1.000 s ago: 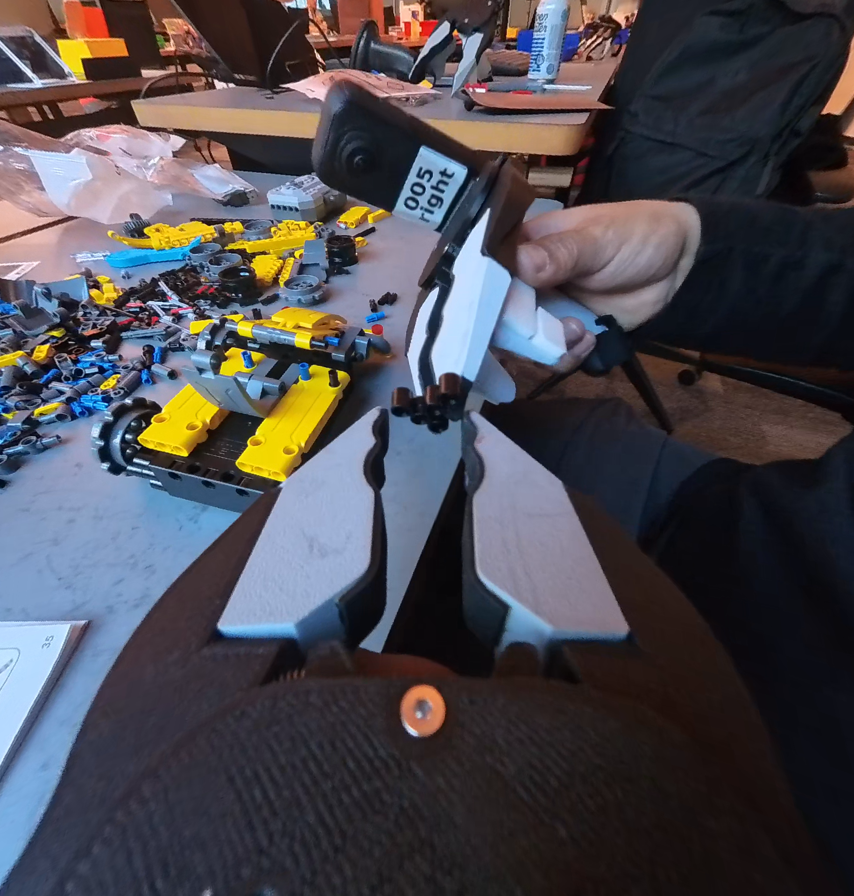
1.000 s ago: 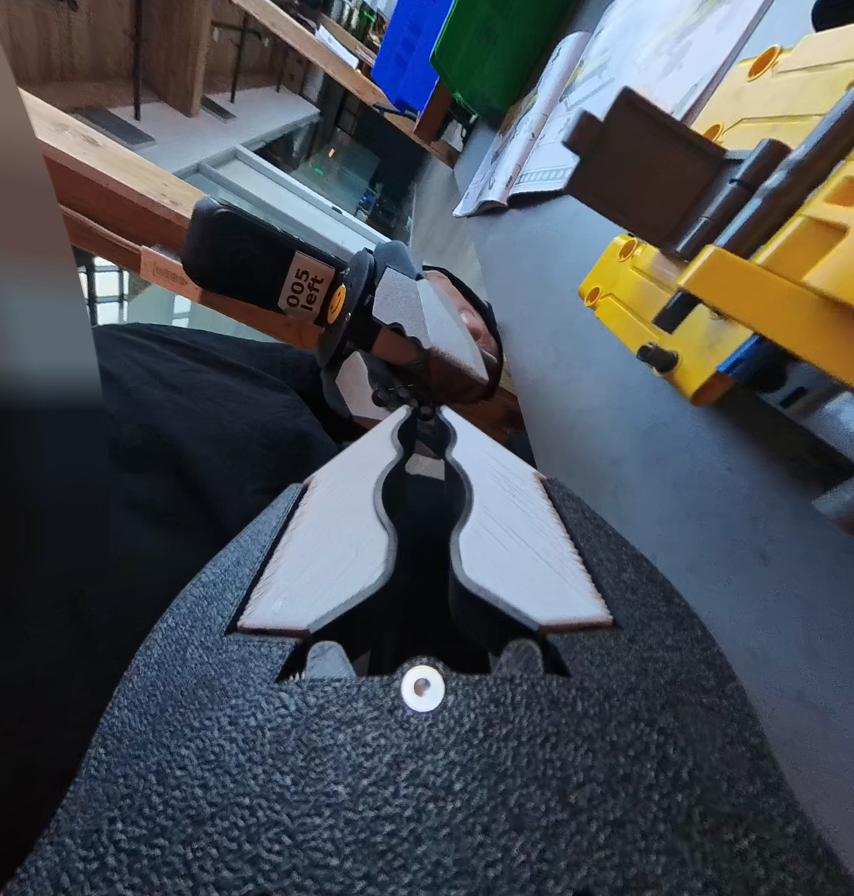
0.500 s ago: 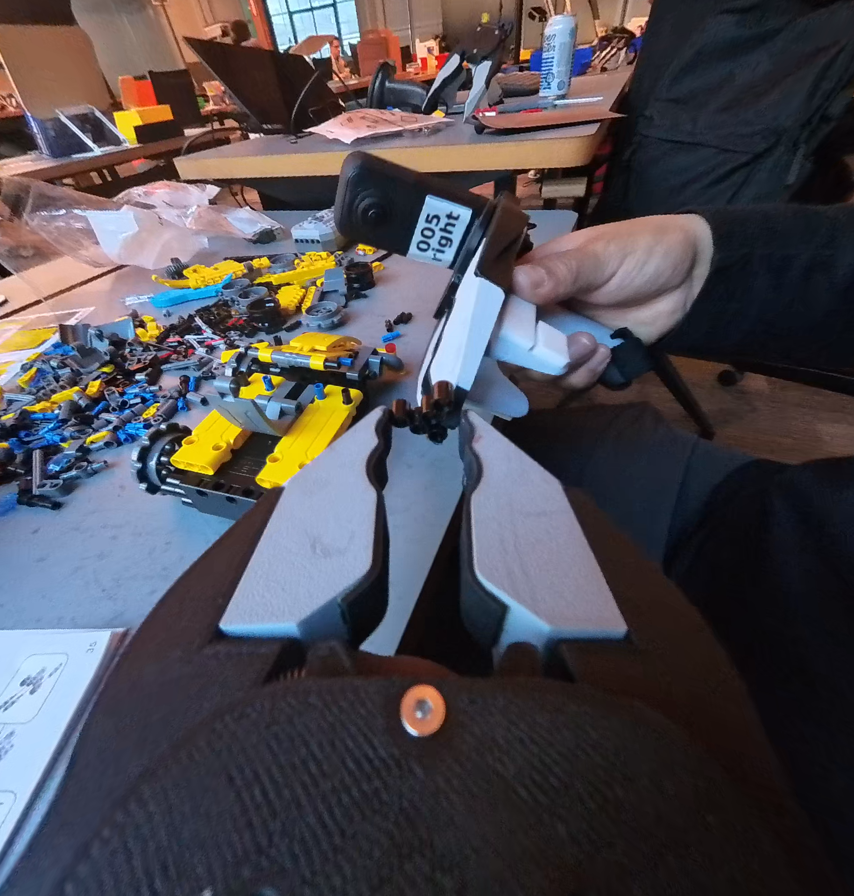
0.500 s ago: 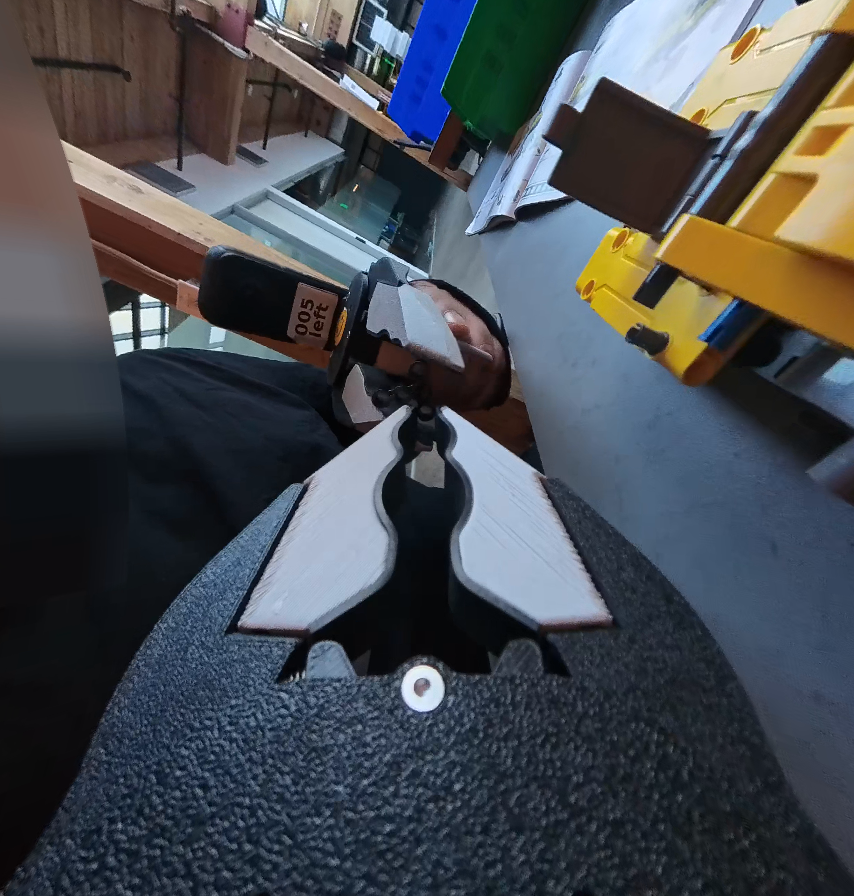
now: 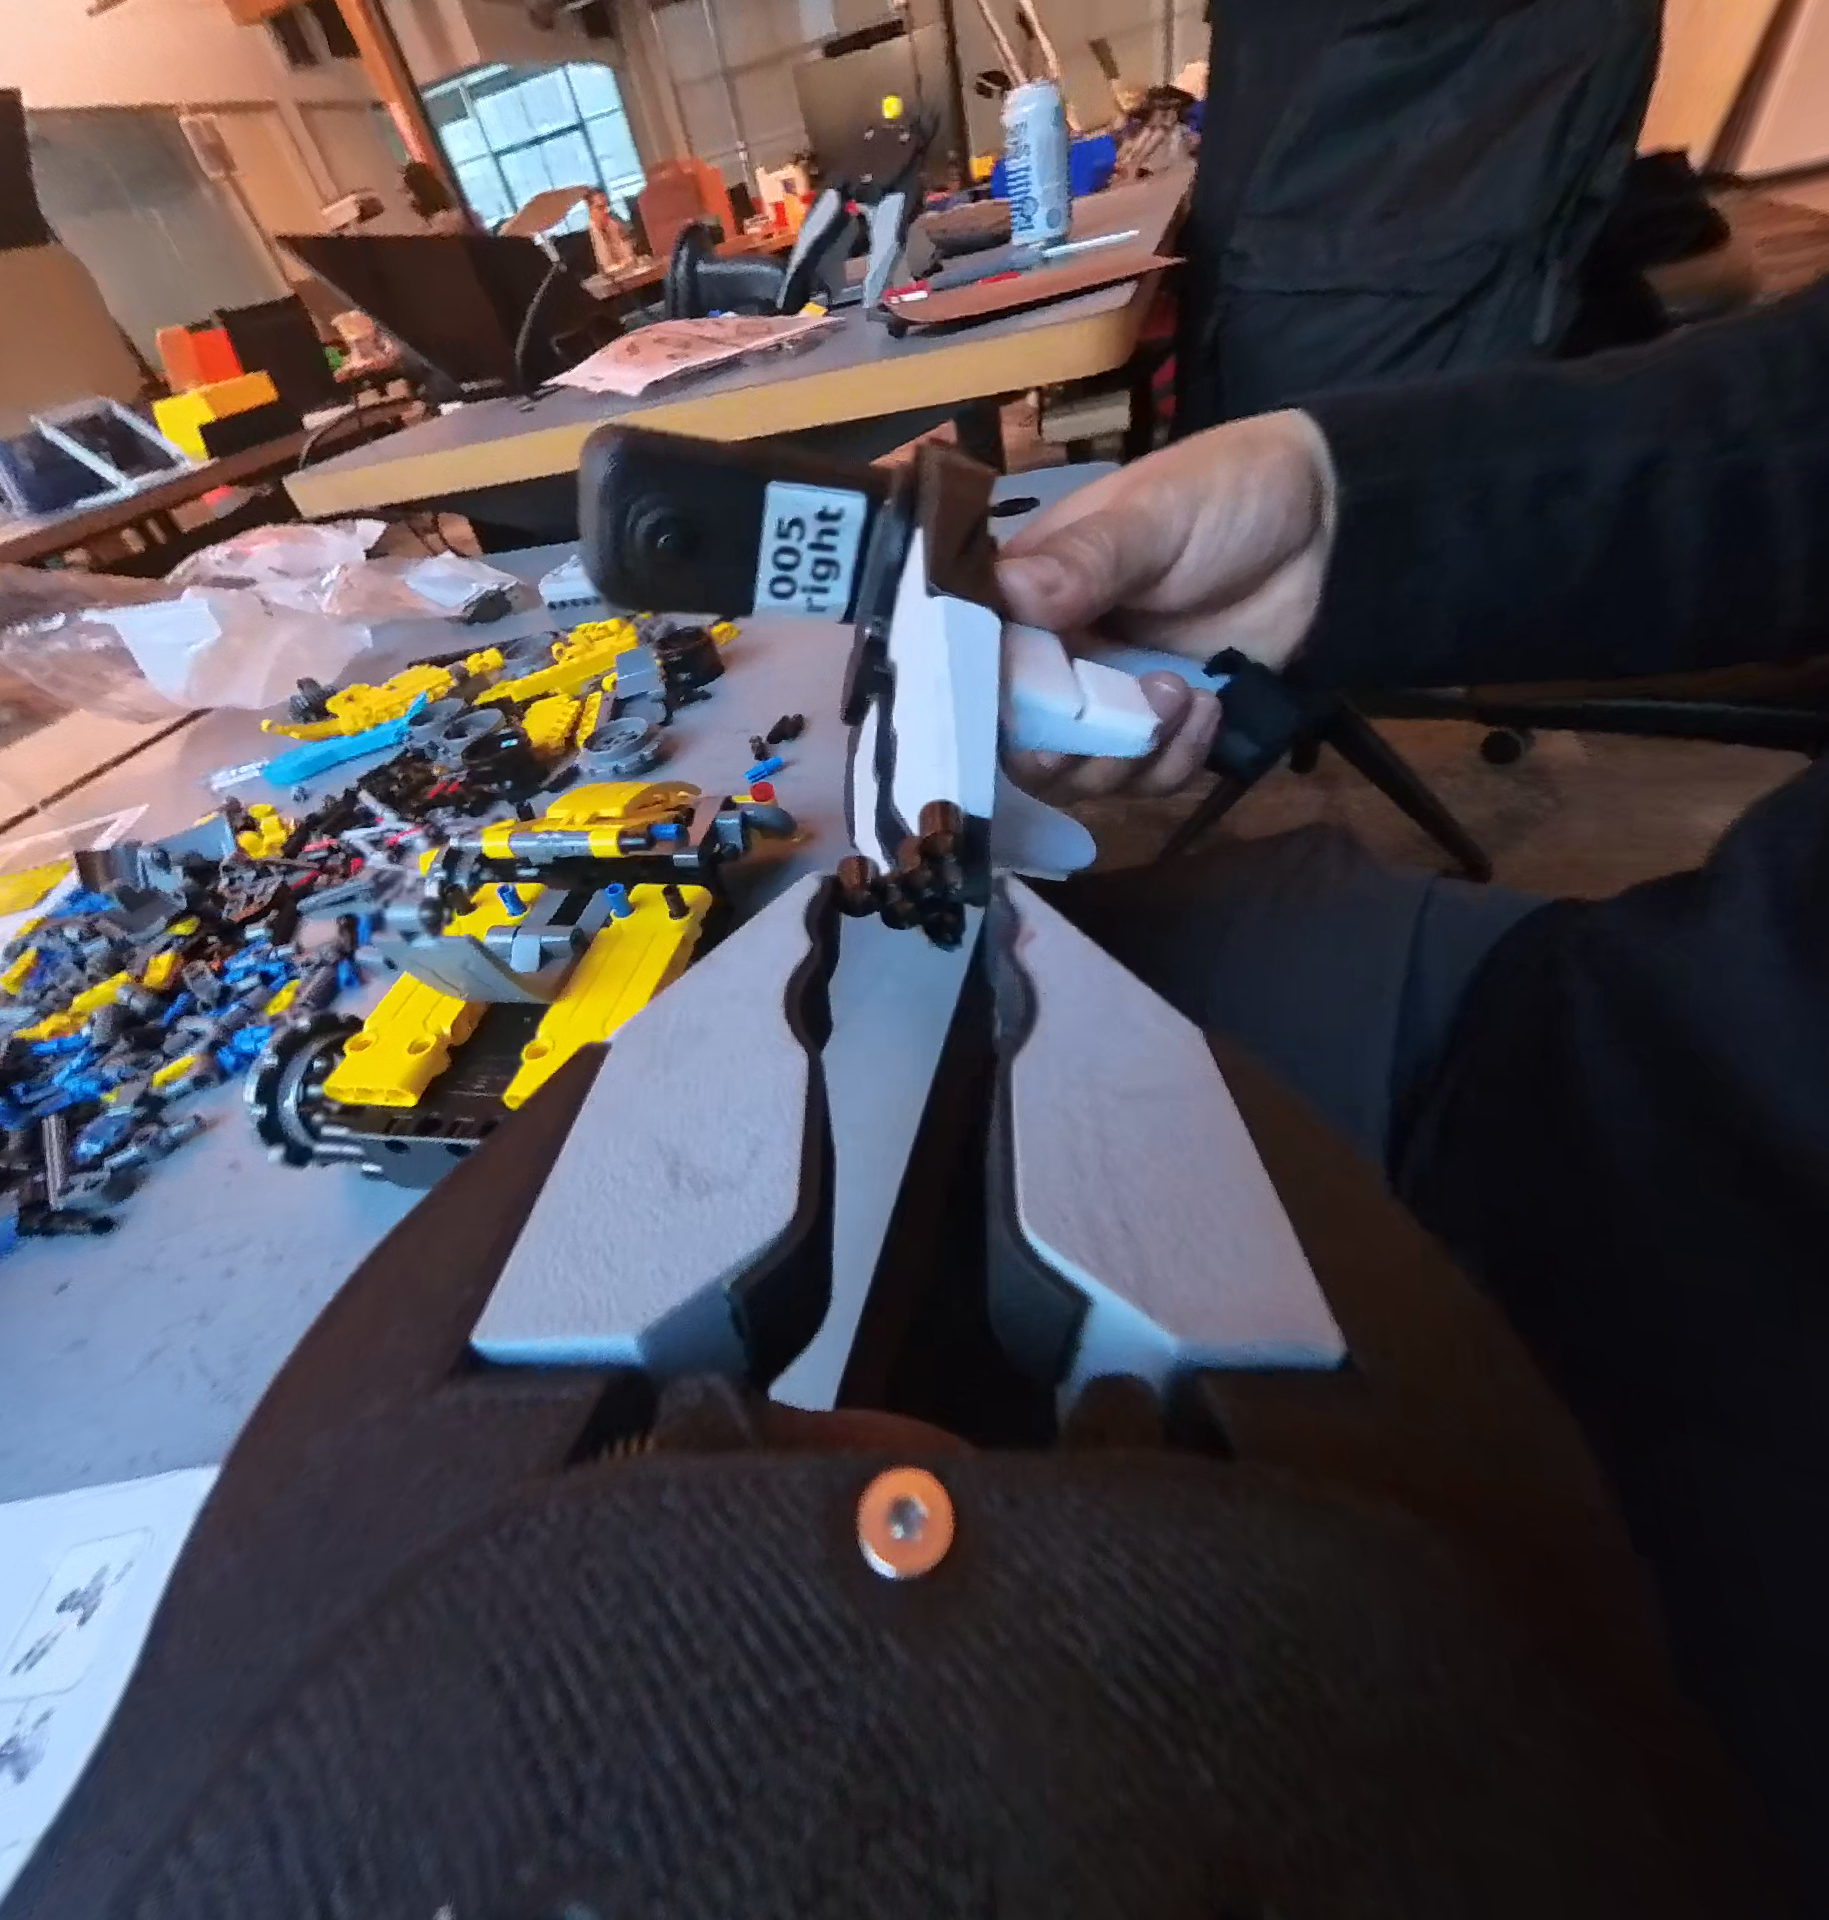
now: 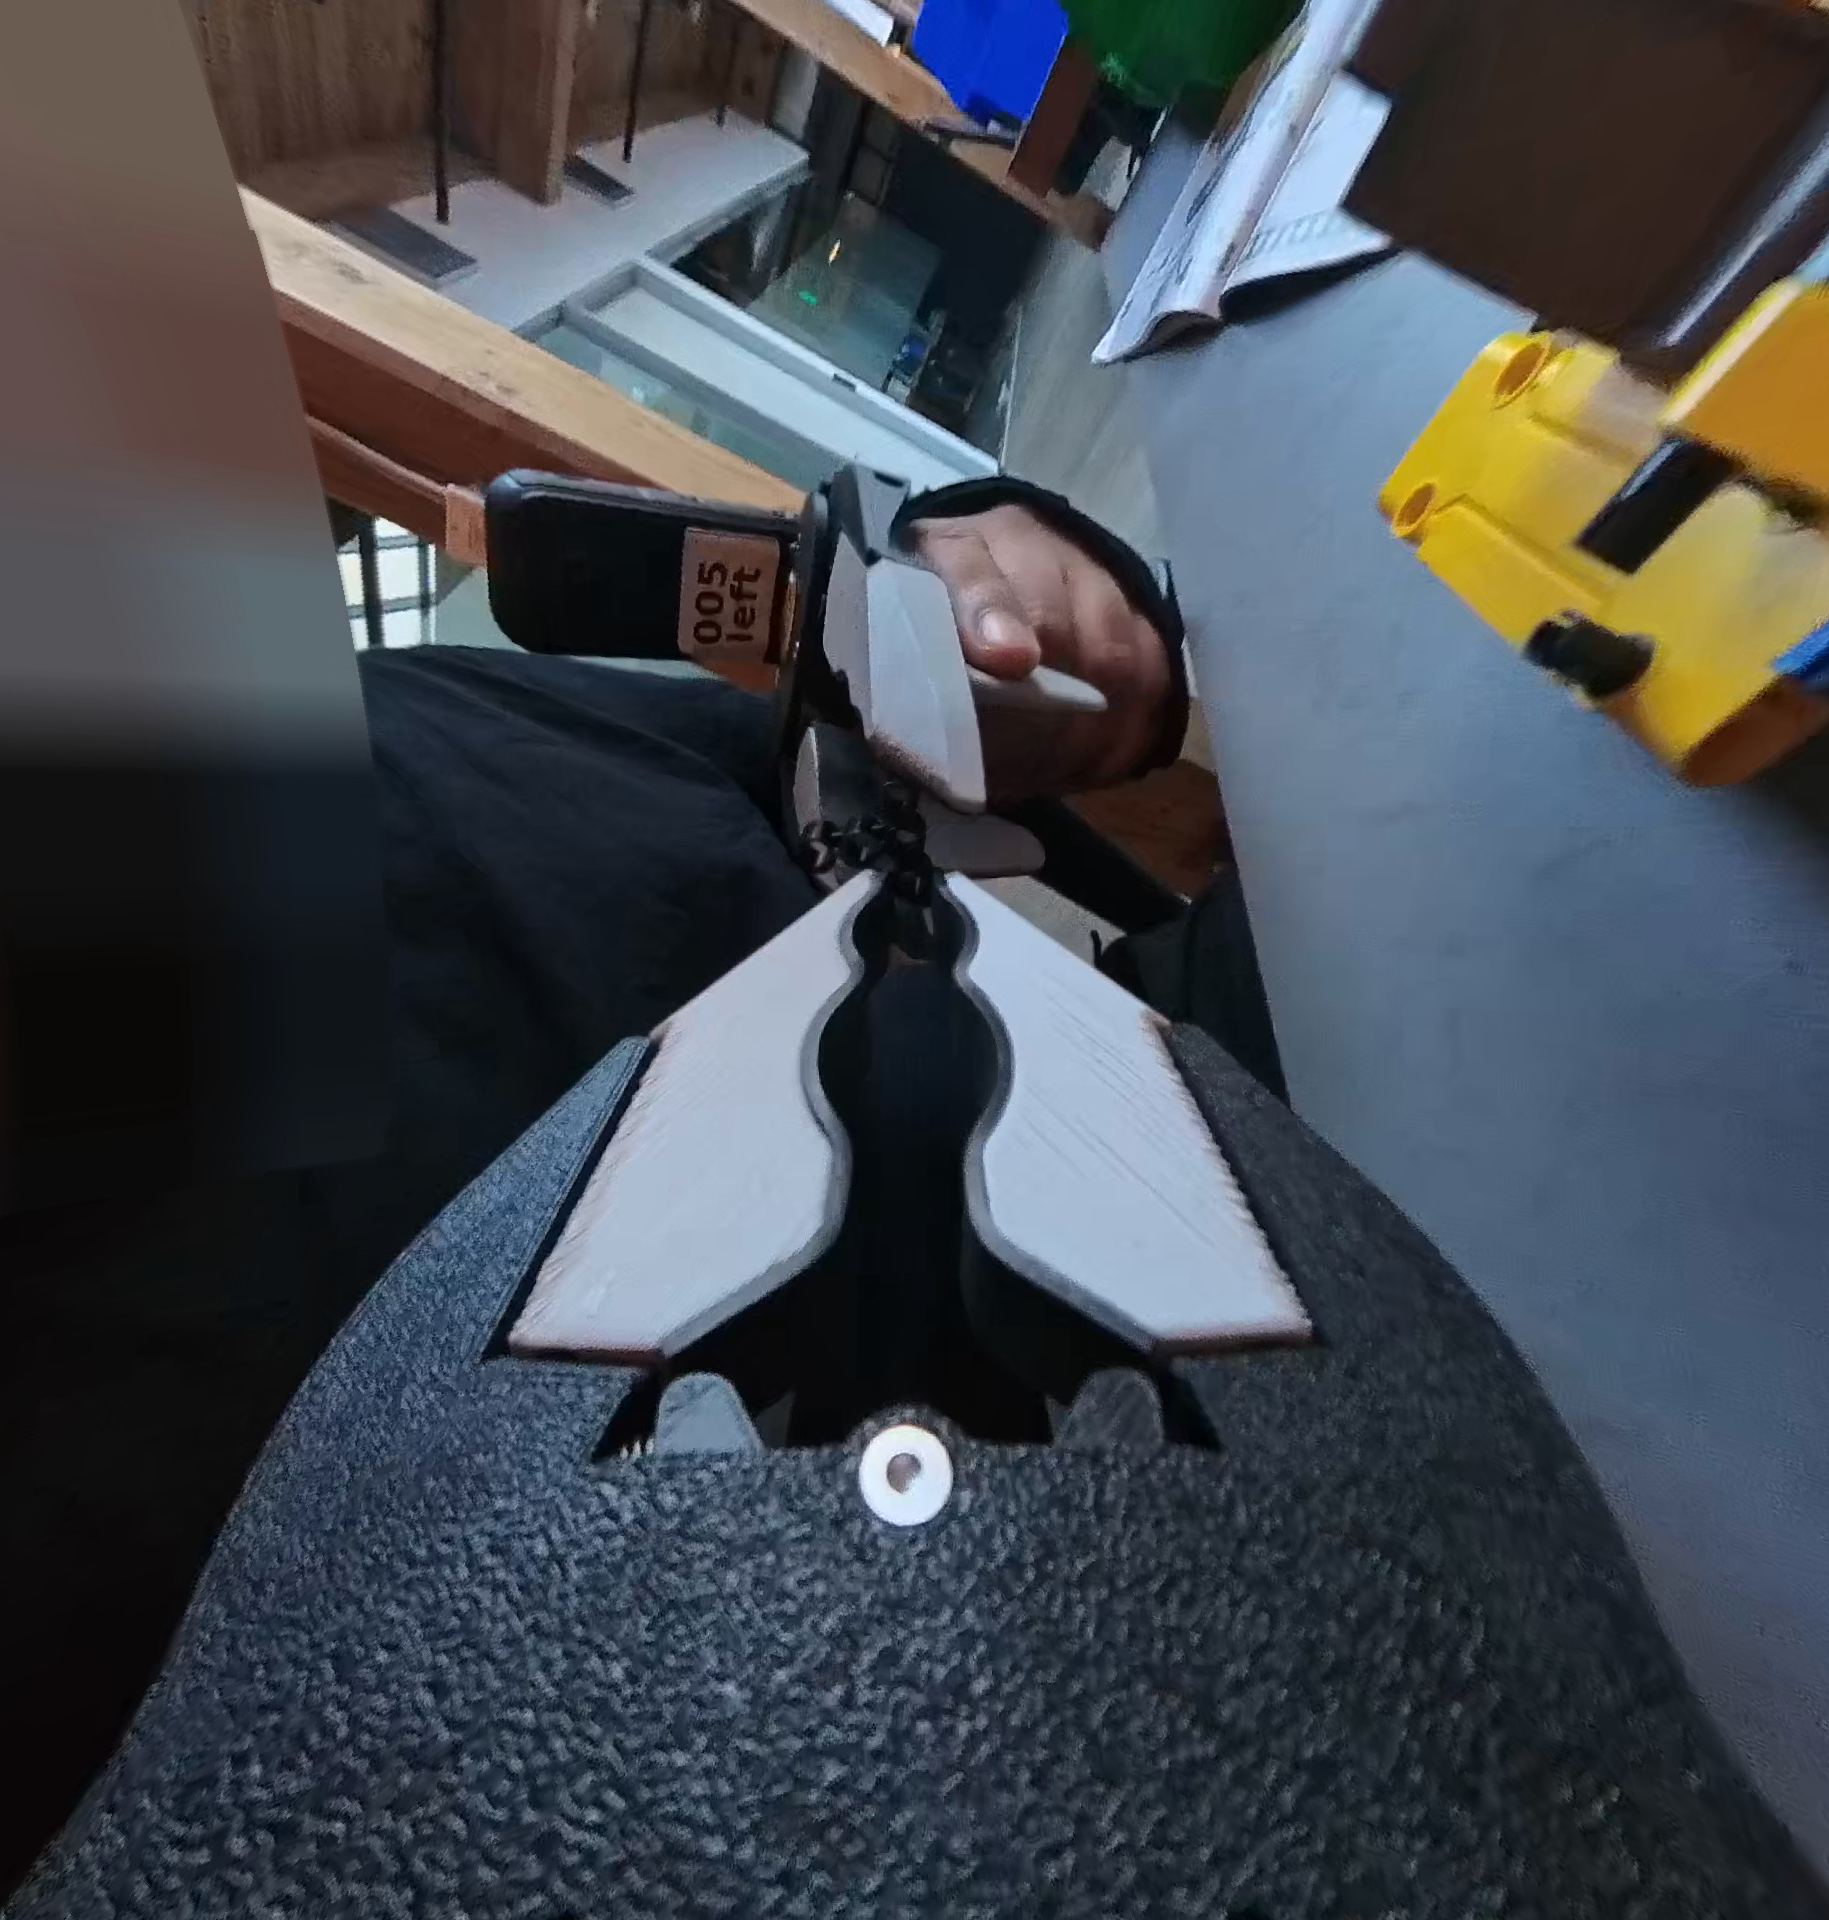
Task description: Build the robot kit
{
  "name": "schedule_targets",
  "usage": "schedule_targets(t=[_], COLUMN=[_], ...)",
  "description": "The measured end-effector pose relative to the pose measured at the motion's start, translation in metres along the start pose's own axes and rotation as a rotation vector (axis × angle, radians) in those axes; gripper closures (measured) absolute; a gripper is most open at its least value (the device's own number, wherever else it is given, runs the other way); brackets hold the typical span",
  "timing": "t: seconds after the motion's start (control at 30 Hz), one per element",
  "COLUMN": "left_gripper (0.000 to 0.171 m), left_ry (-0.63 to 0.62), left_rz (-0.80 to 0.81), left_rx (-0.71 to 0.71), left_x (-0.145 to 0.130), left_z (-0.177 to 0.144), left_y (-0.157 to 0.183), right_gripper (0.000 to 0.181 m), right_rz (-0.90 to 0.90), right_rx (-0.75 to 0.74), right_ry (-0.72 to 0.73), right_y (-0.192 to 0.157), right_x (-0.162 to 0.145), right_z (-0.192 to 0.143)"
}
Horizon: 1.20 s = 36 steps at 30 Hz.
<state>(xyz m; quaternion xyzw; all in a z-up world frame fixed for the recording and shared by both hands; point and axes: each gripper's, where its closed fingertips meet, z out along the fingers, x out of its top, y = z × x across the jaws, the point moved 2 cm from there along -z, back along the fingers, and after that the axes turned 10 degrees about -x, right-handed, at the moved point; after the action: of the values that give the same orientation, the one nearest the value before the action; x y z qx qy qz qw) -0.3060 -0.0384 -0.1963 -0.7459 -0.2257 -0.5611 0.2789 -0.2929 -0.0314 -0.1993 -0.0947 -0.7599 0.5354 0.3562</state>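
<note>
A small cluster of black connector pieces hangs in the air off the table's near edge, held from both sides. My left gripper has its grey fingers closed on the cluster from below. My right gripper comes down from above, held by a hand, and pinches the same cluster. In the right wrist view my right gripper is shut on the black pieces, and my left gripper meets it tip to tip. A yellow and grey brick vehicle lies on the table to the left, close by in the right wrist view.
The grey table carries a heap of loose blue, yellow and black parts, plastic bags and an instruction booklet. A second table with a can stands behind. A person in dark clothes sits at the right. Only a small space, under 4 cm, lies between the two pairs of fingers.
Both grippers have kept their hold on the black pieces. The pair has tilted and drawn slightly away from the yellow vehicle, which now sits farther to the upper right in the right wrist view.
</note>
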Motion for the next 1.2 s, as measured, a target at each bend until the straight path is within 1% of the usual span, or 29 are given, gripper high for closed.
schedule_targets(t=[0.07, 0.23, 0.4, 0.57, 0.63, 0.8, 0.9, 1.07, 1.13, 1.2], left_gripper=[0.147, 0.15, 0.15, 0.15, 0.15, 0.149, 0.144, 0.138, 0.138, 0.138], left_ry=[-0.005, -0.011, -0.006, 0.032, 0.038, 0.013, -0.017, -0.059, -0.077, -0.098], left_rz=[0.051, 0.089, 0.089, 0.066, 0.04, 0.029, 0.017, -0.058, -0.086, -0.101], left_rx=[-0.011, -0.001, -0.015, -0.035, -0.02, 0.024, 0.042, 0.097, 0.107, 0.126], left_x=[-0.001, 0.0, 0.0, 0.003, 0.004, 0.0, -0.005, -0.013, -0.017, -0.021], left_z=[0.0, 0.0, 0.002, 0.002, 0.001, 0.004, 0.007, 0.008, 0.008, 0.009], left_y=[0.004, 0.005, 0.008, 0.009, 0.006, 0.001, -0.001, -0.011, -0.014, -0.017], right_gripper=[0.174, 0.174, 0.174, 0.174, 0.174, 0.174, 0.174, 0.174, 0.174, 0.174], right_rz=[0.005, 0.047, 0.035, 0.061, 0.052, -0.069, -0.137, -0.272, -0.318, -0.362], right_rx=[0.018, 0.076, 0.078, 0.132, 0.107, -0.095, -0.26, -0.633, -0.825, -0.932], right_ry=[-0.02, -0.01, -0.004, 0.014, 0.041, 0.074, 0.078, 0.091, 0.032, -0.025], right_y=[-0.002, -0.005, -0.005, -0.008, -0.007, -0.003, 0.005, 0.037, 0.057, 0.068], right_x=[-0.004, -0.005, -0.008, -0.008, -0.004, -0.001, 0.0, 0.006, 0.003, 0.0], right_z=[0.001, -0.001, -0.002, -0.002, -0.003, -0.006, -0.009, -0.029, -0.042, -0.048])
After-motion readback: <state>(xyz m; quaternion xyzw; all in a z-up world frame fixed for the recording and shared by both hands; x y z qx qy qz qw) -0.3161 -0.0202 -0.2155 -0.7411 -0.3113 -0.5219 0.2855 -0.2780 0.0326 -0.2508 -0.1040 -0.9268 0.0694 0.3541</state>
